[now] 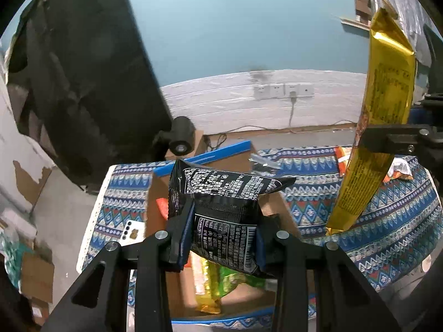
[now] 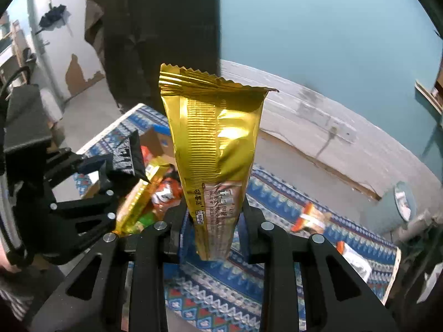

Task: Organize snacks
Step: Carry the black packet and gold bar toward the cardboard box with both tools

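Snack packets look light, crinkly, slippery: we grip low; left gripper clamps black packet, right gripper gold packet.

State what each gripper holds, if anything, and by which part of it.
The left gripper holds a black snack packet across its lower middle. The right gripper holds a gold snack packet near its bottom end.

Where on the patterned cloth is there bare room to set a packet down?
Free: the blue patterned tablecloth between the brown cardboard box and the orange snack packets near its far edge, and the near stretch in the right wrist view. Crowded: the box, with gold and green packets inside.
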A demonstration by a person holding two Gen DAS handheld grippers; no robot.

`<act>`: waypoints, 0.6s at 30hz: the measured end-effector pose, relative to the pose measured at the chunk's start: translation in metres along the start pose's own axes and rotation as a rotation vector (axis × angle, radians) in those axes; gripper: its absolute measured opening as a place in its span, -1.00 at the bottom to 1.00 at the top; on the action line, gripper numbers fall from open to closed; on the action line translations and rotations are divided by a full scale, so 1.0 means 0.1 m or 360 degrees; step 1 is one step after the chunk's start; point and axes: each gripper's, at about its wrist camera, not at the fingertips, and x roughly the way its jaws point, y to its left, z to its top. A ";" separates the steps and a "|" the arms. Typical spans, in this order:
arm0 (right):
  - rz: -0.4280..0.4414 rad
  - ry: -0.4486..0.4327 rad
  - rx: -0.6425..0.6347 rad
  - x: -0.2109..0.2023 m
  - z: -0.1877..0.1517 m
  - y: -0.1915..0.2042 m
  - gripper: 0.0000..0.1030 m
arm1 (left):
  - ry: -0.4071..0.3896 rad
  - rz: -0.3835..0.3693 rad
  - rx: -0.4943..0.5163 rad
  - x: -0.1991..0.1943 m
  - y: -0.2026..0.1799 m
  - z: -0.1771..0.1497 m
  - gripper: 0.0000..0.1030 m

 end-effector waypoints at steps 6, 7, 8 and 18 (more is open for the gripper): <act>0.0072 0.0008 -0.0048 0.13 0.12 0.22 -0.48 | 0.0030 0.0034 -0.0065 0.03 0.24 -0.12 -0.28; 0.0082 0.0017 -0.0051 0.16 0.12 0.25 -0.48 | 0.0036 0.0038 -0.0074 0.04 0.28 -0.14 -0.28; 0.0088 0.0024 -0.0054 0.20 0.13 0.27 -0.48 | 0.0047 0.0051 -0.0082 0.06 0.32 -0.17 -0.28; 0.0125 0.0109 -0.0086 0.48 0.16 0.46 -0.47 | 0.0198 0.0106 -0.0210 0.40 0.65 -0.32 -0.28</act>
